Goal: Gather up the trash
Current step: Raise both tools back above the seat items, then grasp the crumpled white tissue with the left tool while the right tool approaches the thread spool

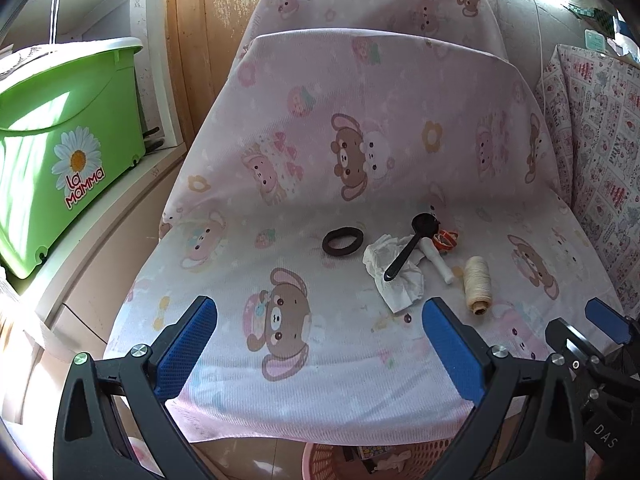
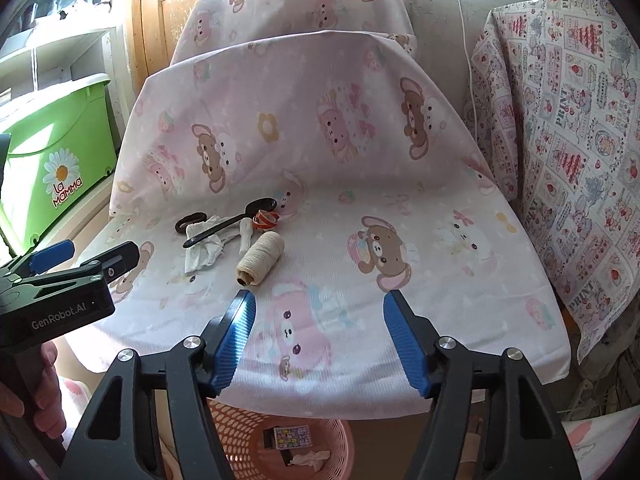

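On the cloth-covered seat (image 1: 320, 360), the crumpled tissue (image 1: 394, 276) lies pinned under a black spoon (image 1: 408, 248), beside a thread spool (image 1: 477, 280). It looks light and soft, so pinching a free corner seems best. Left gripper (image 1: 320, 344) and right gripper (image 2: 320, 340) both gape empty, short of it

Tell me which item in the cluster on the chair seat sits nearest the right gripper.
The cream thread spool, lying on its side just beyond the right gripper. The crumpled tissue, black spoon and dark ring lie farther back and left.
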`<state>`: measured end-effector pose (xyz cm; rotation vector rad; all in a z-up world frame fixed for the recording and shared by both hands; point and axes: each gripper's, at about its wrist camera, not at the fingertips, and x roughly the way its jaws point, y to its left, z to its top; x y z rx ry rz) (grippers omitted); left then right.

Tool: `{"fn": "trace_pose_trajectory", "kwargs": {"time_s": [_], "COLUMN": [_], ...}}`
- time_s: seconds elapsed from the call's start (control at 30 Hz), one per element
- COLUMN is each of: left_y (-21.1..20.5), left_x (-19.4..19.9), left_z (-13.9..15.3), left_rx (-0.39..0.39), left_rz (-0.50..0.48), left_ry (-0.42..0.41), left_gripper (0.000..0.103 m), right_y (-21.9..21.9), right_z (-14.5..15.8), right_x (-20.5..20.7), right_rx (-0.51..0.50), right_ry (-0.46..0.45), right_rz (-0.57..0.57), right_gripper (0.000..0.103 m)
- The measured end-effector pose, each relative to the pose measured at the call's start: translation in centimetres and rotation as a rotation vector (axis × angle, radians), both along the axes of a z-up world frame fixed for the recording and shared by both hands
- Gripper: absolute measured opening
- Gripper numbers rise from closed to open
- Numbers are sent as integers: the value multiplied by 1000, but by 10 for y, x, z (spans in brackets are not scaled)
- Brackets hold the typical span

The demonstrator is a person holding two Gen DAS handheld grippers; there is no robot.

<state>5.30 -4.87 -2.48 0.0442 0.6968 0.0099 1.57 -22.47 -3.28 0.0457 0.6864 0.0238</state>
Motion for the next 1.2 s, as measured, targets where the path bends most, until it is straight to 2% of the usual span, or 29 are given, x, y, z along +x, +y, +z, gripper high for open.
{"fn": "trace_pose_trajectory", "kwargs": {"time_s": [0.13,0.33,0.53,0.73,0.83,0.9,1.03,1.1,1.13,1.17,1.2], "left_y": [-3,-10,-24,-37,-42,-43,-42,-42,-42,-41,-40], "left_x": [10,17,17,36,42,46,51,50,50,50,49], "left_z": [-1,-11,-22,-25,-31,-35,-41,-40,-39,-38,-36], "left_rx": [-60,-53,-104,-32,19,19,-19,-24,-28,-39,-55], "left_rz": [-35,-74,-136,-138,-131,-129,-114,-116,-116,-119,-126], "left_ry": [30,65,121,93,77,87,120,120,122,129,130], "left_gripper": [100,80,80,70,70,68,49,32,15,4,4], "right_y": [1,-3,-8,-14,-14,-13,-7,-5,-3,0,3], "right_z": [1,3,0,-2,-1,0,5,6,7,8,8], "right_x": [1,0,-2,2,3,3,-1,-3,-5,-6,-7], "right_rx": [-15,-24,-46,-16,-13,-17,-65,-79,-90,-106,-120], "right_ry": [-9,-18,-11,5,6,-1,-30,-45,-54,-64,-73], "right_rz": [-2,-8,-16,-35,-34,-30,-19,-15,-14,-9,1], "right_gripper": [68,68,68,68,68,68,68,68,68,68,68]}}
